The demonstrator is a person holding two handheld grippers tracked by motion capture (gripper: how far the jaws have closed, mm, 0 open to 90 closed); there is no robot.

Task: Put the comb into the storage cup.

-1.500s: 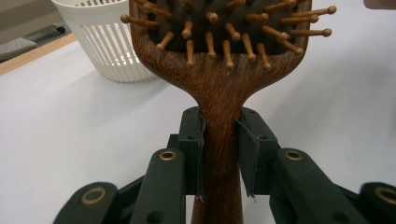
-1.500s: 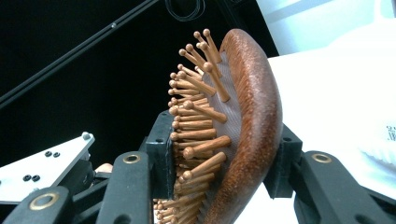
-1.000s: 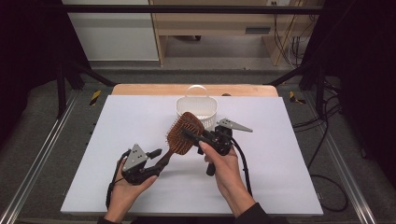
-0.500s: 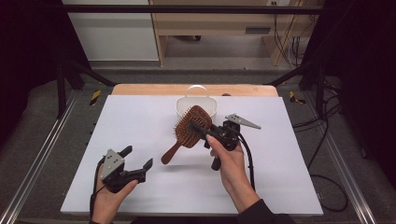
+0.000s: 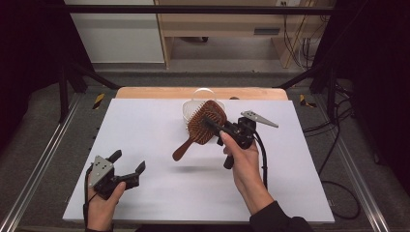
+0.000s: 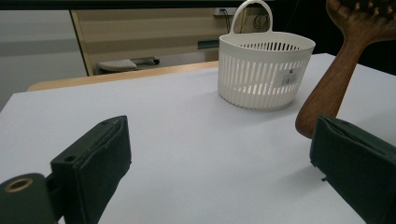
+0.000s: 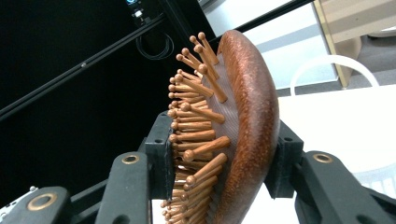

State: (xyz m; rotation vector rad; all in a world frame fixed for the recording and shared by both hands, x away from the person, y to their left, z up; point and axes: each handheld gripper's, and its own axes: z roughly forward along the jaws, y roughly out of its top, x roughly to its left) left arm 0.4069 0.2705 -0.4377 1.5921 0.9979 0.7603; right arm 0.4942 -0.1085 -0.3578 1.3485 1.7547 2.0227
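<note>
Hairbrush [image 5: 205, 123] sits clamped by its bristled head in the right gripper [image 5: 227, 129], raised off the worktop [image 5: 154, 125]. Its handle slants down toward the left gripper [image 5: 129, 166], whose empty jaws have just been opening. Beyond the brush stands a white basket [image 6: 264, 70].

Brown wooden hairbrush [image 5: 205, 123], white slotted basket [image 6: 264, 70], black jaws

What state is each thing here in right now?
Wooden hairbrush: lifted off the table, clamped at its head, handle hanging free.
White basket: upright on the table, looks empty.
Right tongs: shut on the hairbrush.
Left tongs: open, holding nothing, jaws just opened.
</note>
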